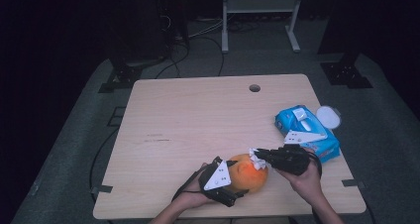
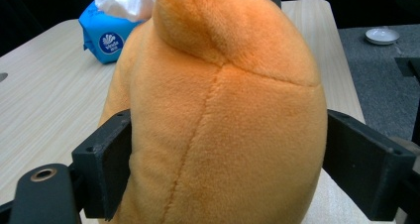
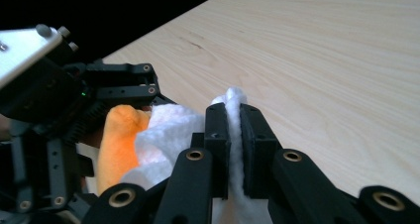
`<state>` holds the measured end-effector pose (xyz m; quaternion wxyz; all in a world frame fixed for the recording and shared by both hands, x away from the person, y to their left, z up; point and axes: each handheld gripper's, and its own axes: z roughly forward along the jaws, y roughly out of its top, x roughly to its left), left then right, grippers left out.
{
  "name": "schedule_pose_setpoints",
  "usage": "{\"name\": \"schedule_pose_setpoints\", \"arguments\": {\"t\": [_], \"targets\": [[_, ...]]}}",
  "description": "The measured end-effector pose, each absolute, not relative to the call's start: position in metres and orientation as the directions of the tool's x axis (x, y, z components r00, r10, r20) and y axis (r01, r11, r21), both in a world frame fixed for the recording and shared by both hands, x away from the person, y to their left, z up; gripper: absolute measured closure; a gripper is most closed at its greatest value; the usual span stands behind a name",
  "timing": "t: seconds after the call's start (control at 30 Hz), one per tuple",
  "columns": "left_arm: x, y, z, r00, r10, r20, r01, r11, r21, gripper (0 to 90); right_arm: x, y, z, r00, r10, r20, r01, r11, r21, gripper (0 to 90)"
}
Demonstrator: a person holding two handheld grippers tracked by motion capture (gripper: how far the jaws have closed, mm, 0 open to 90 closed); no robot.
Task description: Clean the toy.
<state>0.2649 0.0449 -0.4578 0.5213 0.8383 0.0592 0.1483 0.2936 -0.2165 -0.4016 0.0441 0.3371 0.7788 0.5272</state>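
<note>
An orange plush toy rests on the wooden table near its front edge. My left gripper is shut on the toy; both black pads press into its sides. From the right, my right gripper is shut on a white tissue, which it holds against the top of the toy. In the right gripper view the tissue is pinched between the closed jaws, the orange plush lies at the left, and the left gripper's body is beside it.
A blue tissue pack lies at the table's right edge, with a small white dish just past it. A round hole is cut in the table's far side. A white rack stands beyond the table.
</note>
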Motion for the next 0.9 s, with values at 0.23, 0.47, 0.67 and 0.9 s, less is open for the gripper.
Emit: {"name": "schedule_pose_setpoints", "arguments": {"t": [0.23, 0.47, 0.67, 0.9], "targets": [[0.262, 0.046, -0.451, 0.938, 0.232, 0.258, -0.113, -0.499, 0.859, 12.1, 0.279, -0.195, -0.391, -0.84, 0.459, 0.288, 0.434, 0.253, 0.864, 82.3], [0.261, 0.043, -0.449, 0.949, 0.246, 0.198, -0.058, -0.478, 0.876, 9.7, 0.277, -0.191, -0.392, -0.845, 0.443, 0.299, 0.438, 0.254, 0.863, 82.3], [0.259, 0.043, -0.451, 0.945, 0.213, 0.249, -0.115, -0.496, 0.861, 15.4, 0.284, -0.197, -0.396, -0.826, 0.508, 0.245, 0.426, 0.277, 0.862, 82.4], [0.252, 0.038, -0.453, 0.931, 0.161, 0.327, -0.201, -0.521, 0.829, 15.3, 0.299, -0.221, -0.412, -0.759, 0.586, 0.283, 0.511, 0.267, 0.817, 82.5]]}}
